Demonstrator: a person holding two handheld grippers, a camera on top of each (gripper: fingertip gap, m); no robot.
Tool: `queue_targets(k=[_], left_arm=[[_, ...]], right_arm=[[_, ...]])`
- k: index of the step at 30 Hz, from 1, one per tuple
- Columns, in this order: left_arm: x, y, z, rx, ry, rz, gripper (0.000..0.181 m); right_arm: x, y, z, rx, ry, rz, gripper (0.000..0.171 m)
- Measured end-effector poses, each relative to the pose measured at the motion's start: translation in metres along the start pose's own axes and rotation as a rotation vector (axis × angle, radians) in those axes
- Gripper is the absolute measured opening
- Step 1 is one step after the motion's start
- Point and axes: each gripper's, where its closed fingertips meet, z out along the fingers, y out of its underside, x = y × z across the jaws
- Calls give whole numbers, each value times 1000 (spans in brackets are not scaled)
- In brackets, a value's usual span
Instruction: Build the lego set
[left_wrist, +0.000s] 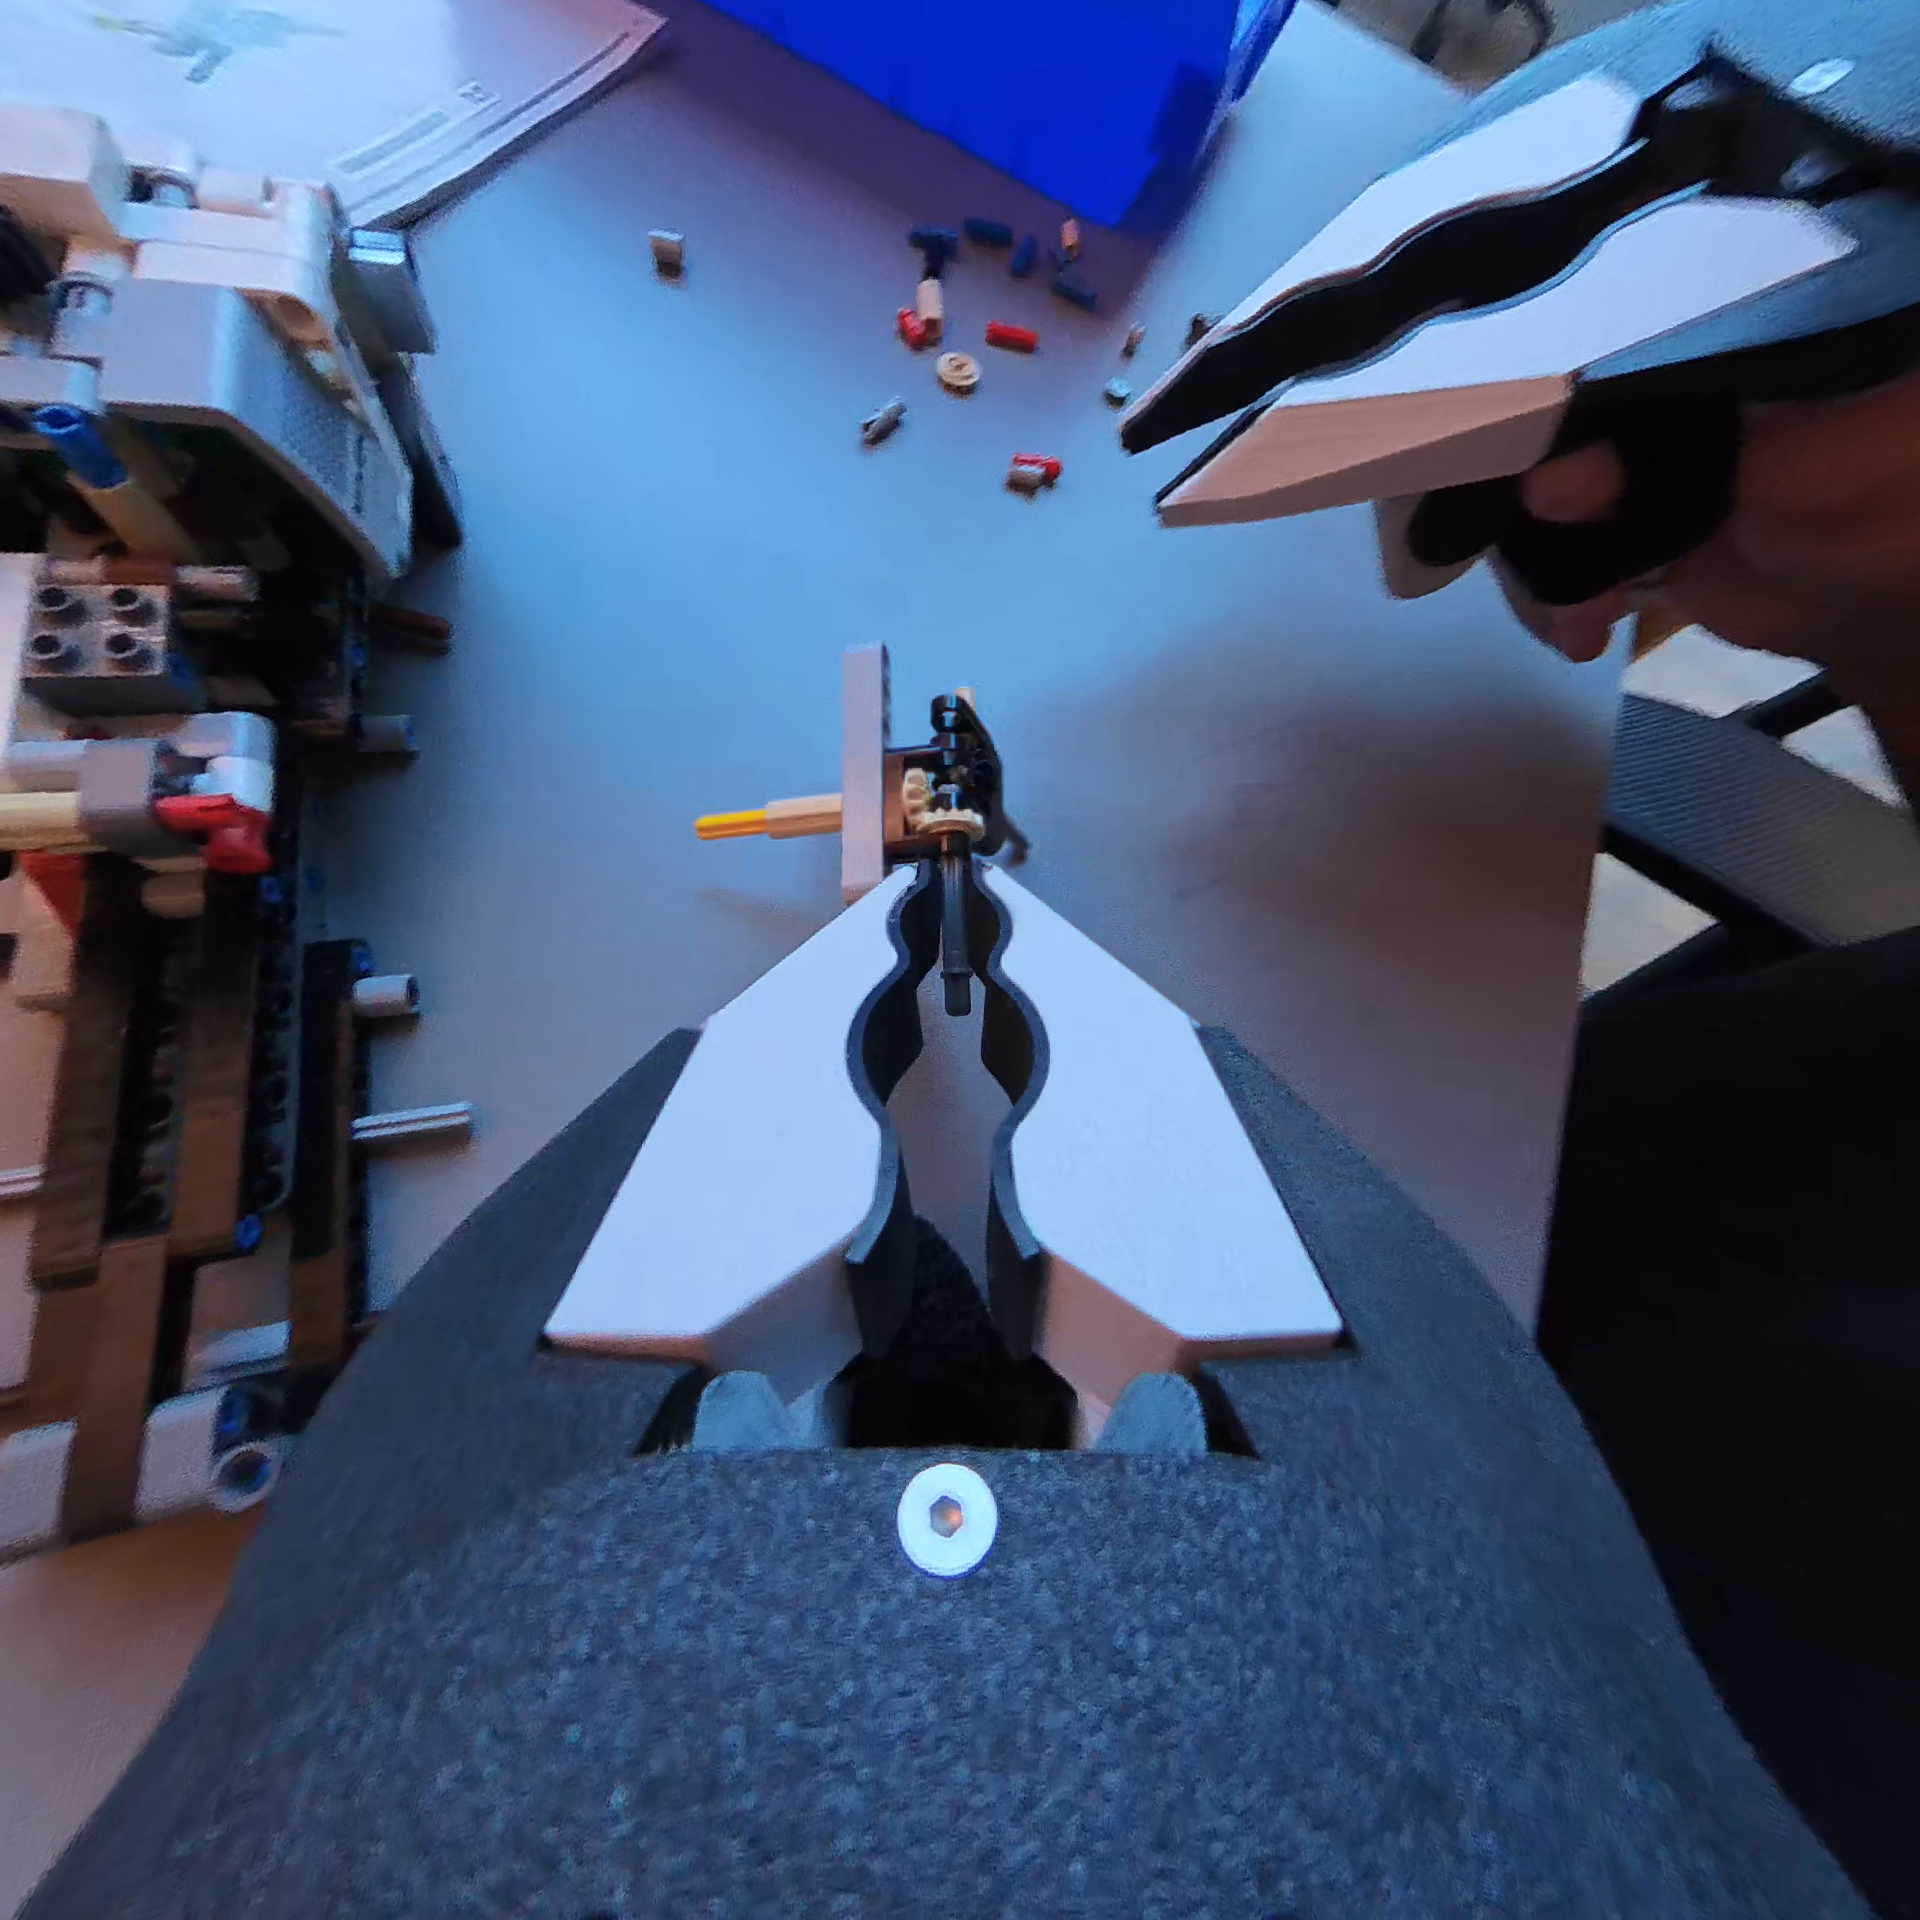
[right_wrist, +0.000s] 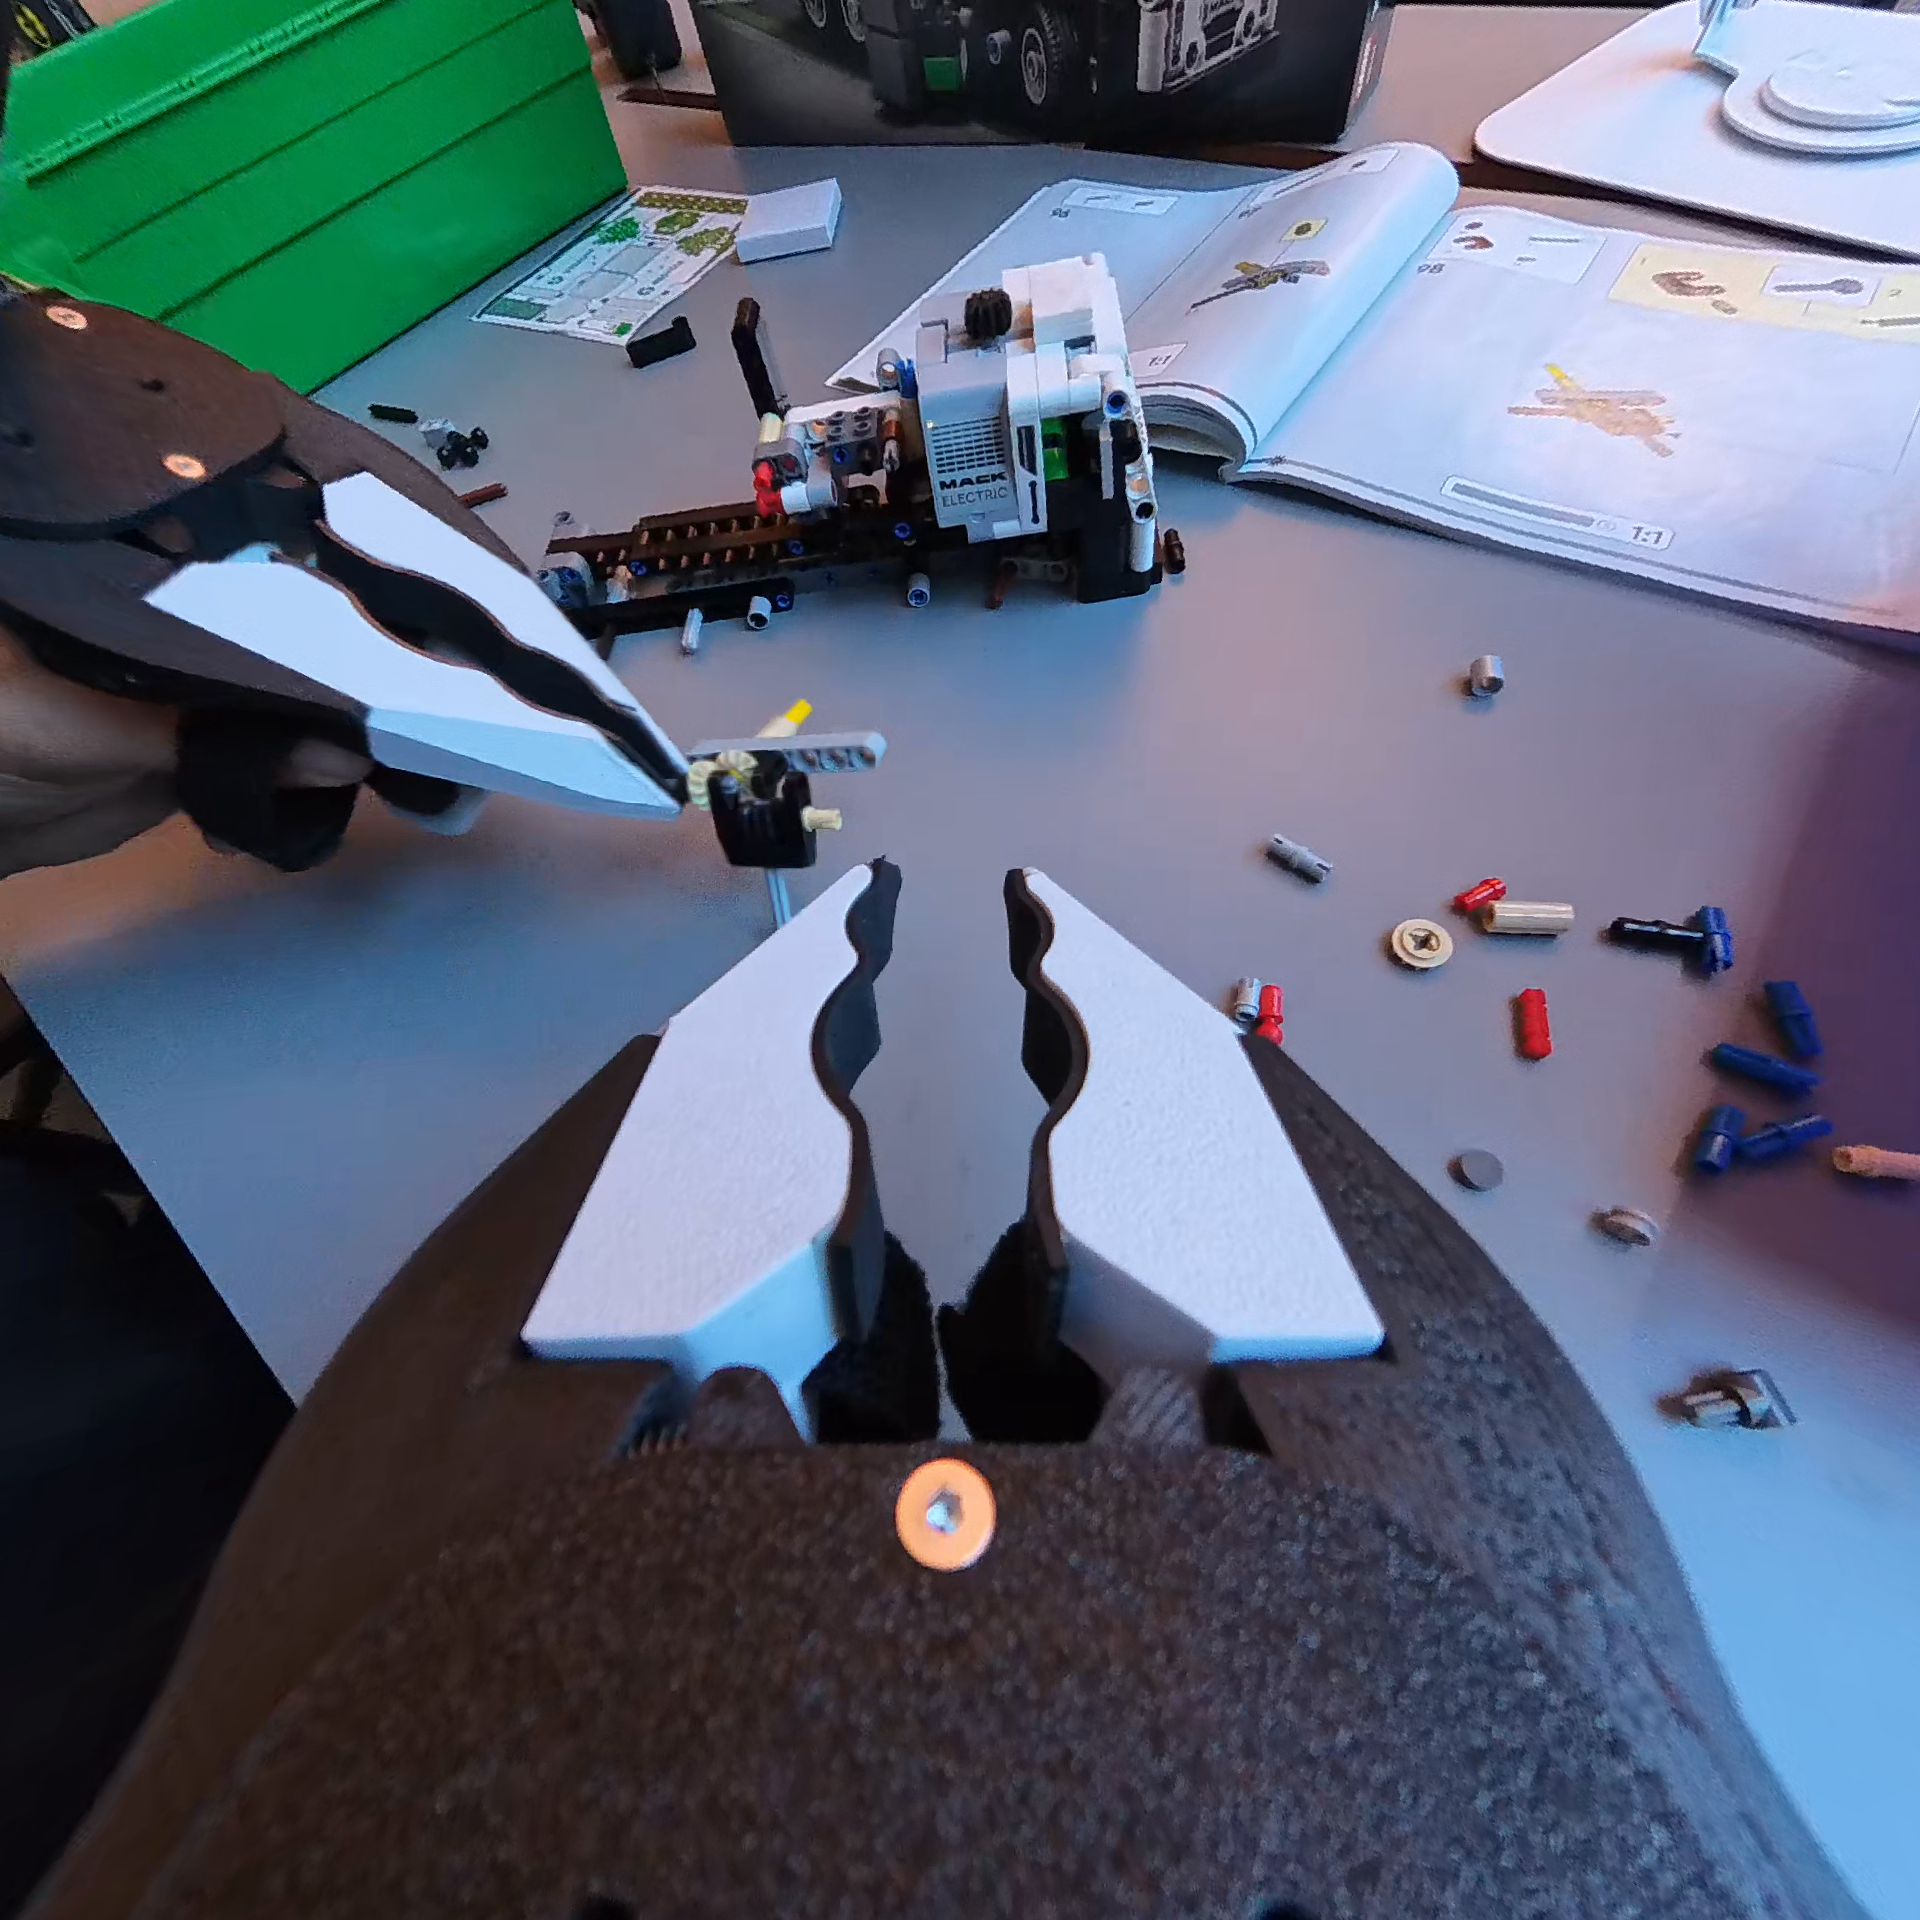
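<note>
My left gripper is shut on the black axle of a small sub-assembly: a grey beam, a yellow and tan axle and black connectors with tan gears. The right wrist view shows the same sub-assembly at the tip of the left gripper, low over the grey table. My right gripper is open and empty, its tips just right of and below the sub-assembly; it also shows in the left wrist view. The part-built white and black truck stands behind, and at the left in the left wrist view.
An open instruction booklet lies right of the truck. Several loose red, blue, tan and grey pins are scattered at the right, also in the left wrist view. A green box, sticker sheet and black set box sit at the back. My right fingertips sit around 9 centimetres from my left ones.
</note>
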Motion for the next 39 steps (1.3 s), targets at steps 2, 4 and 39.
queue_targets(k=[2, 4, 39], left_arm=[[-8, 5, 1, -31, -61, 39, 2], [-14, 9, 2, -64, -117, 91, 2], [-2, -7, -52, 311, -208, 138, 12]], right_arm=[[-1, 0, 0, -2, 1, -3, 21], [-2, 1, 1, -5, 0, -6, 21], [4, 21, -4, -47, 120, -37, 20]])
